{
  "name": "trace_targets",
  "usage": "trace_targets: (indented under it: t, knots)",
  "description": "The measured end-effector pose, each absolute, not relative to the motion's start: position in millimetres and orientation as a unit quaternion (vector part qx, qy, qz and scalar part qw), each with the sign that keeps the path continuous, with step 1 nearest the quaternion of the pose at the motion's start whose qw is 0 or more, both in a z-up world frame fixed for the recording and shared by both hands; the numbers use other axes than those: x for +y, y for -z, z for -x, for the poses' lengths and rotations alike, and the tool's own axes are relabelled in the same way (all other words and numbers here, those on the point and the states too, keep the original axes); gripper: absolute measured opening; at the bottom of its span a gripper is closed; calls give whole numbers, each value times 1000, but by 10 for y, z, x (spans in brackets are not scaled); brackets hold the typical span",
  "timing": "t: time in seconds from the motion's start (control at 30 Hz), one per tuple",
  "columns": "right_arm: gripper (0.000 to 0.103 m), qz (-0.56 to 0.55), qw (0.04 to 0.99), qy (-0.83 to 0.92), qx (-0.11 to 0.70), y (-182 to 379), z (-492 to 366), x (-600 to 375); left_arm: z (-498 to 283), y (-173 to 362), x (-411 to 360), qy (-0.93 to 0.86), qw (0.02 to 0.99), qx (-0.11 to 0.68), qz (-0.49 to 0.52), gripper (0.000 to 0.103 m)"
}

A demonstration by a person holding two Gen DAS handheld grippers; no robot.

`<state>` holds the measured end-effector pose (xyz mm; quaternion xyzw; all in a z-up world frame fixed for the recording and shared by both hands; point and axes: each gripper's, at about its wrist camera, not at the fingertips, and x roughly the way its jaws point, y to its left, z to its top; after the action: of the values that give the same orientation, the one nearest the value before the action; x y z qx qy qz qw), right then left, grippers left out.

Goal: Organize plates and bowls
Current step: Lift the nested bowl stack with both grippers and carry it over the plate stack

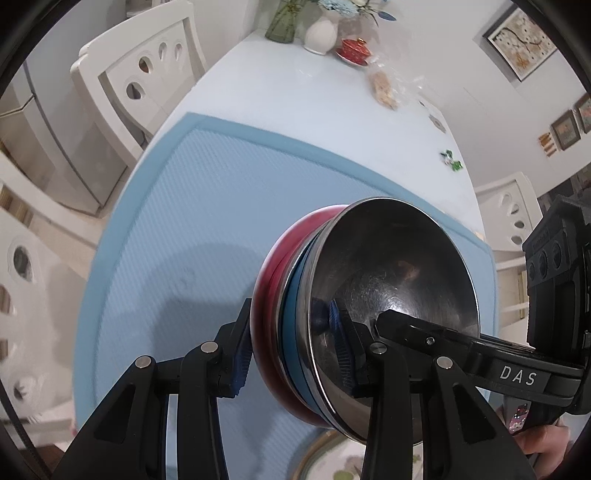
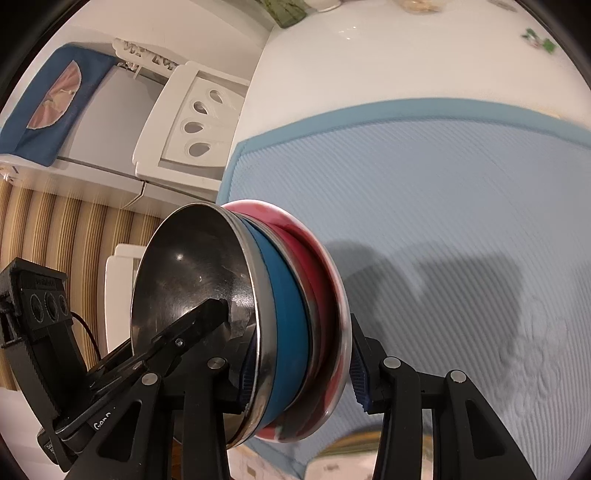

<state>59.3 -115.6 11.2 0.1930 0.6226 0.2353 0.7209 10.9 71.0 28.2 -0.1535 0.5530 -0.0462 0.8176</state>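
A nested stack of bowls (image 1: 295, 306) is held on edge above the blue mat (image 1: 207, 206): a steel bowl (image 1: 399, 273) on the open side, a blue one, a red one outermost. My left gripper (image 1: 295, 347) is shut across the stack's rim, one finger inside the steel bowl, one on the red side. My right gripper (image 2: 303, 373) is shut on the same stack (image 2: 288, 314) from the other side; its finger (image 1: 424, 336) reaches into the steel bowl (image 2: 192, 273). A patterned plate (image 1: 340, 461) lies below the stack at the frame's bottom.
The mat (image 2: 443, 206) covers the near end of a white table (image 1: 295, 85). At the far end stand a white vase (image 1: 320, 35), a glass vase, a red lidded cup (image 1: 354, 47) and a snack bag (image 1: 384, 88). White chairs (image 1: 140, 70) flank the table.
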Motion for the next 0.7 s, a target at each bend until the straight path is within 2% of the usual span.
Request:
trace_targets:
  t: [0.43, 0.7]
  knots:
    - [42, -213, 725, -195, 625, -133, 226, -1719, 493, -265, 149, 99, 808, 567, 124, 36]
    - [42, -213, 716, -193, 636, -50, 658, -2002, 932, -188, -198, 84, 801, 574, 148, 36]
